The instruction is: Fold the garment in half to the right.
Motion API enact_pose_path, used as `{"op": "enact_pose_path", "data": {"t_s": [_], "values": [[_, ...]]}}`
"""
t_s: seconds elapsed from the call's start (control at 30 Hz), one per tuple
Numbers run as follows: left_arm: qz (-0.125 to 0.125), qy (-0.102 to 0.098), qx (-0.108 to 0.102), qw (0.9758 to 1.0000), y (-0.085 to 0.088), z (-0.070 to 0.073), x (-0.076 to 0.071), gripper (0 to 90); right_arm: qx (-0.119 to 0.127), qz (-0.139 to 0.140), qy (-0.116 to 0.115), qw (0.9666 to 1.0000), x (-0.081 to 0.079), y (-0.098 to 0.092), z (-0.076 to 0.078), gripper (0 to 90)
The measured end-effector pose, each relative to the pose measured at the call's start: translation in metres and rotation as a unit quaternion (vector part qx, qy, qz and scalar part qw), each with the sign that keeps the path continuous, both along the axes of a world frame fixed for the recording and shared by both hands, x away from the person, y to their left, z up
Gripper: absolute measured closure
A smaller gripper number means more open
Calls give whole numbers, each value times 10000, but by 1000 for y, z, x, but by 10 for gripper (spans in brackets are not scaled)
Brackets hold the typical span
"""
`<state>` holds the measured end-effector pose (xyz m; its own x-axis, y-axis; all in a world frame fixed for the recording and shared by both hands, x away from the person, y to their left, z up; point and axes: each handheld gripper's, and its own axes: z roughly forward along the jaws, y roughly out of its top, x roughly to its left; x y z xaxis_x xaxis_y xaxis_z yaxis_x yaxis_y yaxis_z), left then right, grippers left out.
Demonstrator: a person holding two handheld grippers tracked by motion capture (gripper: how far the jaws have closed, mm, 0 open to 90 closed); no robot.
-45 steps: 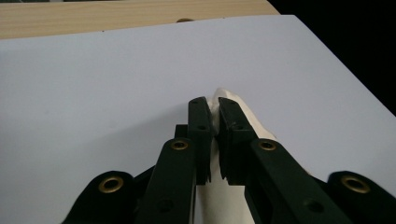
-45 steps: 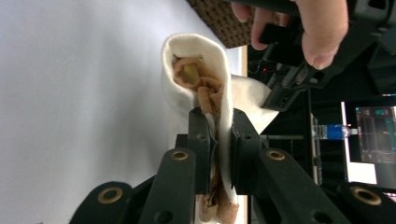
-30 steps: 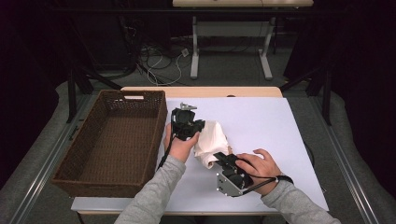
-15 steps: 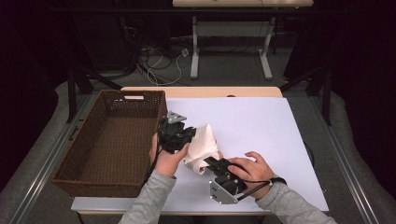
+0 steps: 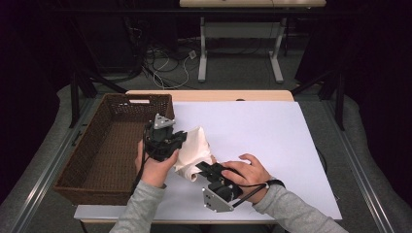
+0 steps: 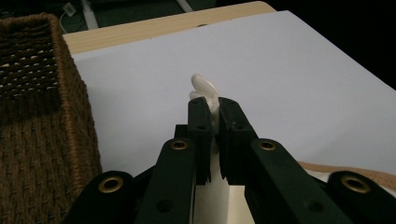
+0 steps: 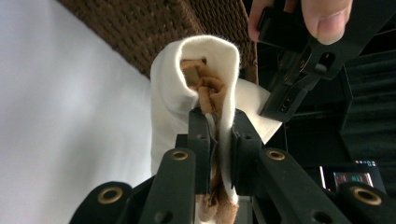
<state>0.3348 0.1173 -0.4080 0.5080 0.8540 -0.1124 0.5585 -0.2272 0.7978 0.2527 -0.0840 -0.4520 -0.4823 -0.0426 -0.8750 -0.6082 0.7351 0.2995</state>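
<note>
- Both hands have carried the cloth (image 5: pixel 193 151) to the left since a second ago: it hung over the middle of the white sheet then, and now it sits just beside the basket's near right wall.
- Left gripper (image 5: pixel 171 141) is clamped on the cloth's upper edge; the left gripper view has a thin white fold (image 6: pixel 208 93) pinched between its black jaws.
- Right gripper (image 5: pixel 206 169) is clamped on the cloth's lower end, its jaws closed on white fabric with a tan lining (image 7: pixel 208 91) bunched inside.
- Woven brown basket (image 5: pixel 104 145) stands on the table's left side, and nothing lies in the part of its floor that can be seen.
- Cloth is held above the sheet between the two grippers, not inside the basket.
- White sheet (image 5: pixel 272 141) covers most of the table; a strip of bare wood (image 5: pixel 209 95) runs along the far edge.
- Wide open room lies to the right and beyond the cloth; on the left the basket wall stands close to the left gripper.
- From above, the cloth reads as plain cream; the right gripper view reveals the tan inner layer and the left hand's thumb (image 7: pixel 327 18) on its gripper.
</note>
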Motion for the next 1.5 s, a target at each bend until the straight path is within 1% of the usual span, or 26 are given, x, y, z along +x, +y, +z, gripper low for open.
{"op": "enact_pose_path", "data": {"t_s": [0.03, 0.1, 0.17, 0.2, 0.23, 0.27, 0.3, 0.33, 0.37, 0.43, 0.53, 0.57, 0.6, 0.63, 0.67, 0.77, 0.8, 0.83, 0.87, 0.93, 1.07, 1.2, 1.23, 1.3, 1.47, 1.5], "values": [[25, 25, 20, 10000, 3, 1, 1, 848, -7, 44, 21, 10000, 3, 6, 1, 814], [43, 95, 32, 9999, 12, 2, 5, 848, -19, 47, 21, 10000, 4, 9, 2, 814], [52, 154, -57, 9999, 20, 3, 9, 848, -14, 79, 39, 10000, 7, 15, 3, 814], [91, 209, -162, 9996, 23, 4, 11, 848, -1, 102, 31, 9999, 9, 18, 4, 814], [47, 255, -197, 9995, 28, 6, 16, 848, -29, 138, 15, 9999, 11, 23, 5, 814], [47, 255, -197, 9995, 28, 6, 16, 848, -20, 134, 39, 9999, 11, 25, 6, 814], [33, 319, -227, 9992, 30, 7, 19, 848, -42, 112, 40, 9999, 12, 28, 7, 814], [14, 443, -282, 9986, 37, 8, 25, 848, -46, 183, 27, 9998, 13, 31, 8, 814], [14, 443, -282, 9986, 37, 8, 25, 848, -46, 183, 27, 9998, 13, 31, 8, 814], [88, 468, -176, 9987, 44, 13, 32, 848, -33, 194, 28, 9998, 15, 37, 10, 814], [96, 509, -173, 9985, 49, 17, 36, 848, -45, 213, 21, 9998, 17, 43, 12, 814], [124, 547, -164, 9983, 51, 19, 38, 848, -1, 255, 15, 9997, 18, 44, 12, 814], [176, 531, -74, 9984, 53, 22, 42, 848, -8, 287, -5, 9996, 20, 49, 14, 814], [176, 531, -74, 9984, 53, 22, 42, 848, -44, 250, 21, 9997, 19, 50, 15, 814], [211, 579, -43, 9981, 56, 25, 47, 848, 2, 303, 4, 9995, 21, 53, 15, 814], [227, 628, -35, 9978, 60, 28, 52, 849, 3, 313, 2, 9995, 22, 56, 17, 814], [248, 644, 4, 9976, 62, 30, 55, 849, 18, 328, -1, 9995, 23, 58, 18, 814], [305, 687, 2, 9972, 66, 32, 59, 849, 47, 326, -3, 9995, 24, 62, 20, 814], [298, 748, -27, 9967, 69, 33, 63, 849, 42, 331, 7, 9994, 25, 63, 20, 814], [313, 858, -138, 9957, 73, 34, 68, 849, 38, 343, -30, 9994, 26, 67, 22, 814], [363, 887, -152, 9953, 81, 39, 76, 849, 46, 358, 3, 9993, 29, 75, 24, 814], [388, 844, -111, 9956, 87, 45, 82, 849, -16, 322, 48, 9995, 33, 83, 27, 814], [388, 844, -111, 9956, 87, 45, 82, 849, -16, 322, 48, 9995, 33, 83, 27, 814], [422, 857, -119, 9954, 90, 48, 88, 849, -8, 361, 46, 9993, 36, 88, 28, 814], [469, 902, -83, 9948, 97, 52, 96, 849, -100, 323, -7, 9994, 38, 97, 32, 814], [469, 904, -74, 9948, 98, 52, 97, 849, -71, 320, 12, 9995, 38, 99, 33, 814]]}}
